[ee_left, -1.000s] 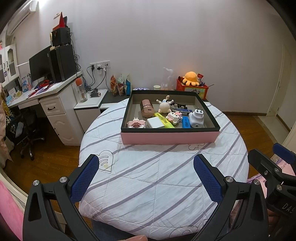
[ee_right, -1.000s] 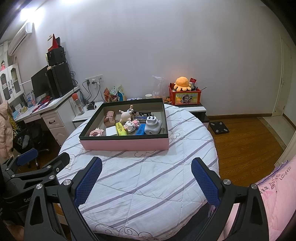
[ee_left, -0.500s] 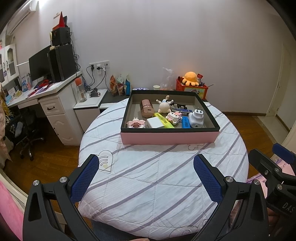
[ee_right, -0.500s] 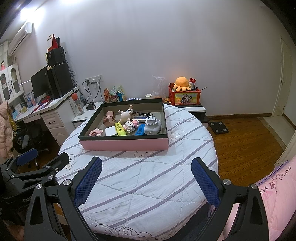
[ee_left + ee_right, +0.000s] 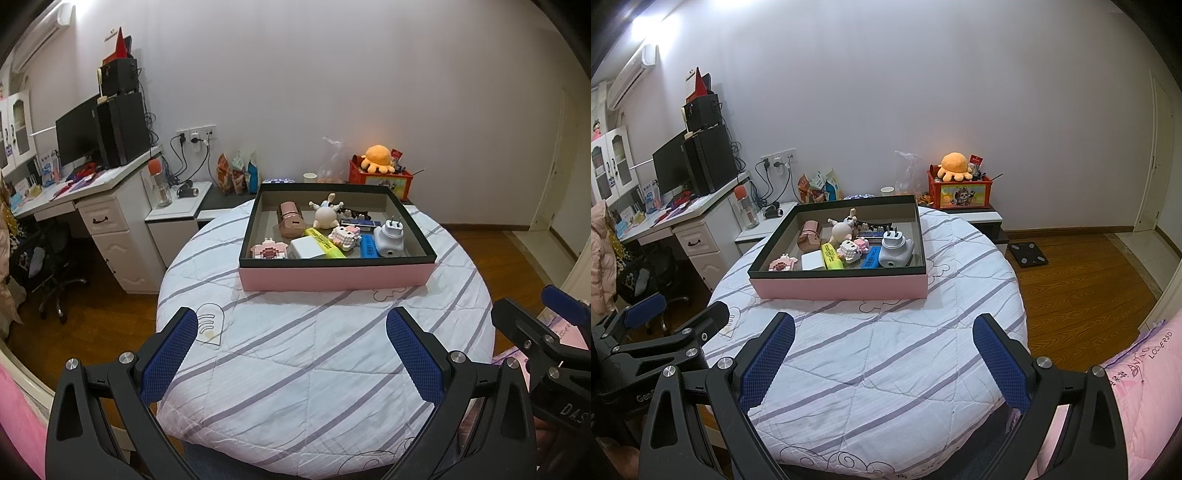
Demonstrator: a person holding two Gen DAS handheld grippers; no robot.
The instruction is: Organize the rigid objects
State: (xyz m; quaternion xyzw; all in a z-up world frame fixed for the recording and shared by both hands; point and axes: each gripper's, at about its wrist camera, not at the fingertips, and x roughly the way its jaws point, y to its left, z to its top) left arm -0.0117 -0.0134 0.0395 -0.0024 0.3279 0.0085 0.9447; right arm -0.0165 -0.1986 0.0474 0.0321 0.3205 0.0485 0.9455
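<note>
1. Round counter under a white, purple-striped quilt carries your shallow pink-sided, black-rimmed box at its far side; small toys and a white plug adapter lie inside.
2. Your left hand-held gripper and right hand-held gripper hover spread wide, holding nothing, near the counter's front edge.

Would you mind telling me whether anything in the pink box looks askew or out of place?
Nothing is spilled or damaged, but the pink box is a jumble: the yellow highlighter lies diagonally and the white figurine is tipped over.
</note>
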